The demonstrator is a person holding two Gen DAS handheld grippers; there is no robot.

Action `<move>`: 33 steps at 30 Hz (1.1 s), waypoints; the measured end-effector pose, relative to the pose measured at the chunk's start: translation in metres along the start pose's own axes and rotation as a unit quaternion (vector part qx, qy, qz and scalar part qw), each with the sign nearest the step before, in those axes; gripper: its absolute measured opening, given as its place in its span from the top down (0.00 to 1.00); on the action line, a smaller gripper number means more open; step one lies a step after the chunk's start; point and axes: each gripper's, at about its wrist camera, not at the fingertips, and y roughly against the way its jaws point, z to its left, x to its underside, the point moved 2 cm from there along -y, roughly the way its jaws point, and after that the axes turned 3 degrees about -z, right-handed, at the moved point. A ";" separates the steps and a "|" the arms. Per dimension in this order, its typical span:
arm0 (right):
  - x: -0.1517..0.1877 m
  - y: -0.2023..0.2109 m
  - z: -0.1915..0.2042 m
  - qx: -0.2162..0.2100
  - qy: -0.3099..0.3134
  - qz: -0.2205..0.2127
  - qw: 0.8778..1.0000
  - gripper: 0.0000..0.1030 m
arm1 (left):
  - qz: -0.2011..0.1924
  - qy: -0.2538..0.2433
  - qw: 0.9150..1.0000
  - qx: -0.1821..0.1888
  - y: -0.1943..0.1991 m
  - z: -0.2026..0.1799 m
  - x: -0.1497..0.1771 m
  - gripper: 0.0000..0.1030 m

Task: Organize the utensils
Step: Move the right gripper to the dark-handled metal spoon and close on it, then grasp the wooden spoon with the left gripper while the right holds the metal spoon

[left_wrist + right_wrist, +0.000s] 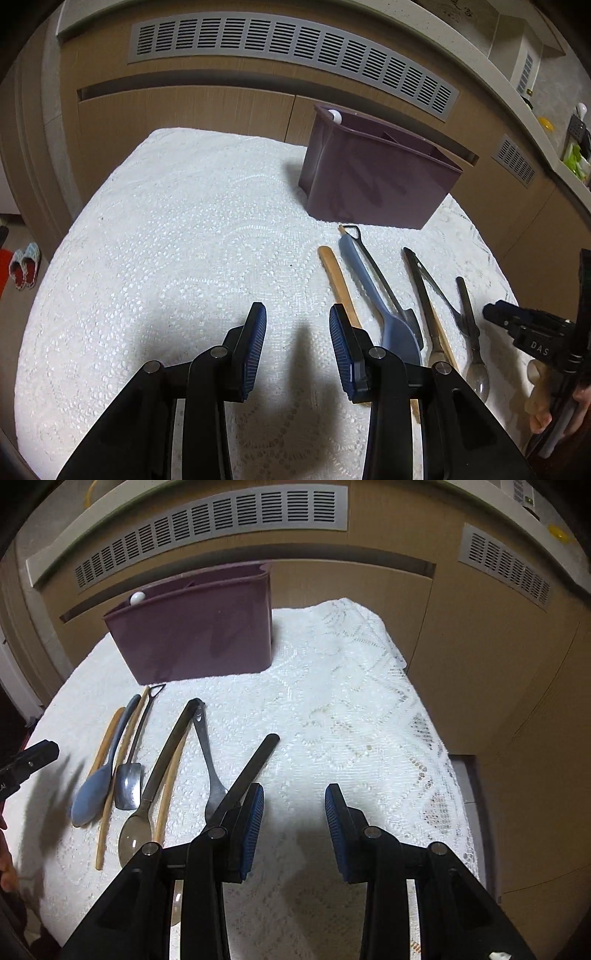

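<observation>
A purple utensil holder stands at the back of the white lace-covered table. Several utensils lie in a row in front of it: a blue spoon, wooden chopsticks, a small metal spatula, a steel spoon with a dark handle, a fork and a black-handled spoon. My left gripper is open and empty, left of the row. My right gripper is open and empty, right of the row.
Wooden cabinets with grey vent grilles stand behind the table. A white ball sits at the holder's rim. Slippers lie on the floor at the left. The right gripper also shows in the left wrist view.
</observation>
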 end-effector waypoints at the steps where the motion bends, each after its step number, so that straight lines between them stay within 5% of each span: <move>1: -0.001 -0.006 0.003 -0.014 -0.011 0.008 1.000 0.68 | 0.000 -0.001 1.000 0.001 0.000 0.000 0.001 0.64; 4: -0.005 -0.022 0.008 -0.039 -0.037 0.019 0.998 0.68 | -0.001 -0.005 1.000 0.002 0.002 -0.002 0.002 0.64; 10: -0.015 -0.038 0.035 -0.001 0.012 0.024 1.000 0.69 | 0.002 -0.003 1.000 0.000 0.001 -0.001 0.001 0.64; 12: -0.018 -0.039 0.044 0.002 0.035 0.022 0.999 0.75 | 0.004 -0.005 1.000 0.000 0.000 -0.003 0.002 0.64; 13: -0.018 -0.039 0.047 -0.004 0.045 0.023 0.999 0.86 | 0.004 -0.006 1.000 -0.001 0.000 -0.003 0.002 0.64; 18: -0.018 -0.031 0.052 -0.010 0.069 0.008 0.998 0.95 | 0.004 -0.011 1.000 -0.003 0.000 -0.006 0.001 0.64; 26: -0.015 -0.006 0.036 -0.014 0.071 -0.026 0.997 0.97 | 0.007 -0.030 0.999 -0.012 -0.003 -0.017 0.001 0.64; 33: -0.017 0.000 0.028 -0.023 0.057 -0.039 0.997 0.97 | 0.040 -0.018 0.997 0.068 -0.012 -0.041 -0.010 0.64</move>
